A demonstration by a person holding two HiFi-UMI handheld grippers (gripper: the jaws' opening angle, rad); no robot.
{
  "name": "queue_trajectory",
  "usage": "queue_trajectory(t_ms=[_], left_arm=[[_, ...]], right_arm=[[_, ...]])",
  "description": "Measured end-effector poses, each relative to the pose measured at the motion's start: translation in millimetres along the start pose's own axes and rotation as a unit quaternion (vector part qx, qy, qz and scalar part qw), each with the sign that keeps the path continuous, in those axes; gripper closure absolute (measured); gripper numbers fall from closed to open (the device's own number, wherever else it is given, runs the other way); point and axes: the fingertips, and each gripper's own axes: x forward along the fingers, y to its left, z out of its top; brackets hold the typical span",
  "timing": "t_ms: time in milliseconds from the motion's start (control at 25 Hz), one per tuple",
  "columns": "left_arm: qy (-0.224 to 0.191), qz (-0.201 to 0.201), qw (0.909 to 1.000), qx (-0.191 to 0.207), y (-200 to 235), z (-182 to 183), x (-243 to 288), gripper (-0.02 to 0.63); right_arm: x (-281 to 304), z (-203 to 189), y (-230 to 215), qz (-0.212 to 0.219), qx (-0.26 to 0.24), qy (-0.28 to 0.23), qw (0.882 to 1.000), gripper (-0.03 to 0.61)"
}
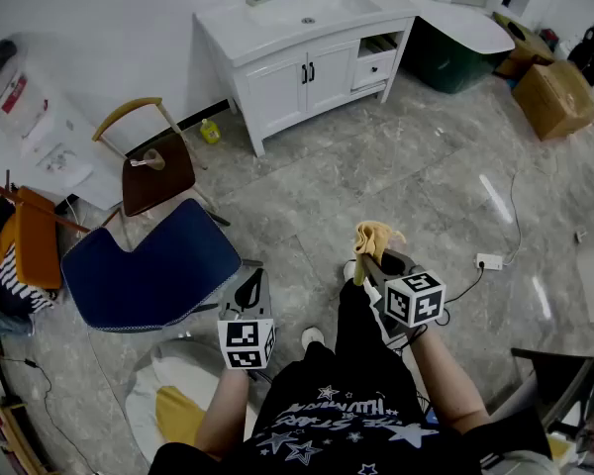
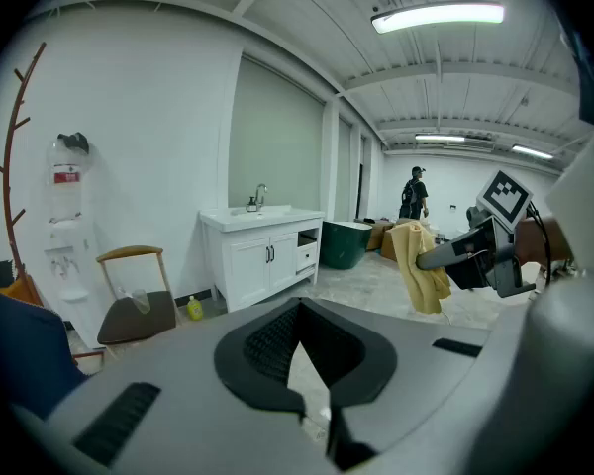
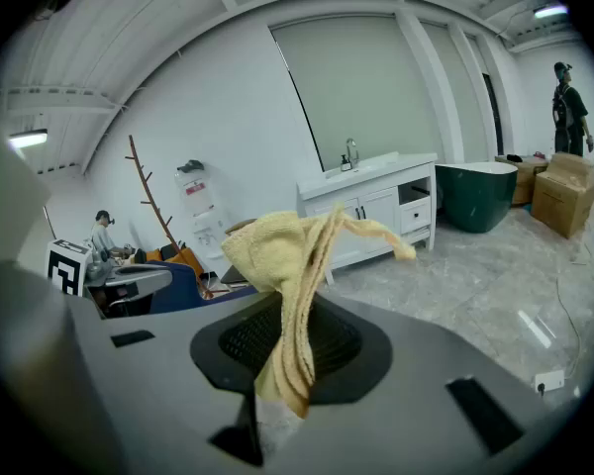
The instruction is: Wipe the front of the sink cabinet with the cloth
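The white sink cabinet [image 1: 302, 72] stands against the far wall, well ahead of me across the grey floor; it also shows in the left gripper view [image 2: 262, 263] and the right gripper view [image 3: 376, 211]. A yellow cloth [image 1: 373, 240] hangs from my right gripper [image 1: 369, 262], whose jaws are shut on it; the cloth [image 3: 292, 285] drapes over the jaws there. From the left gripper view the same cloth [image 2: 421, 265] dangles at the right. My left gripper [image 1: 249, 290] is shut and holds nothing, low at centre left.
A brown chair [image 1: 153, 171] and a blue chair [image 1: 148, 265] stand to the left. A yellow bottle [image 1: 209, 132] sits by the cabinet's left foot. A green tub [image 1: 455, 57], cardboard boxes [image 1: 554, 97], a power strip [image 1: 488, 261] with cable lie to the right. A person [image 3: 571, 107] stands far off.
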Motion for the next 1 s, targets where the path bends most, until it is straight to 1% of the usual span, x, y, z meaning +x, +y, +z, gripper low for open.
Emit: queue_trajectory(t_ms=[160,480,640,760,880,1000], left_arm=[[-0.009,0.000,0.9999,0.009,0.7,4.1,-2.9,0.600],[-0.010,0.005,0.9999,0.005,13.3,3.2,-7.3,0.600],[-0.017,0.012,0.9997,-0.014,27.0,12.5,-4.7,0.600],[-0.022,0.013,0.9996,-0.014,34.7,21.9,6.6,0.600],[-0.020,0.014,0.9996,-0.013,43.1,26.2,24.6,0.600],[-0.013,0.026,0.9994,-0.019,57.5,30.1,56.1,0.600]], right_arm=[[-1.4,-0.4,2.8,-0.004,-0.002,-0.005,1.000,0.503],[0.0,12.4,4.8,-0.012,-0.012,-0.017,1.000,0.503],[5.0,35.1,8.3,-0.002,-0.034,-0.036,0.999,0.503],[15.6,54.0,2.7,-0.007,-0.046,-0.039,0.998,0.503],[32.4,74.0,-12.5,-0.008,-0.042,-0.043,0.998,0.503],[61.9,99.8,-40.1,-0.009,-0.039,-0.049,0.998,0.503]])
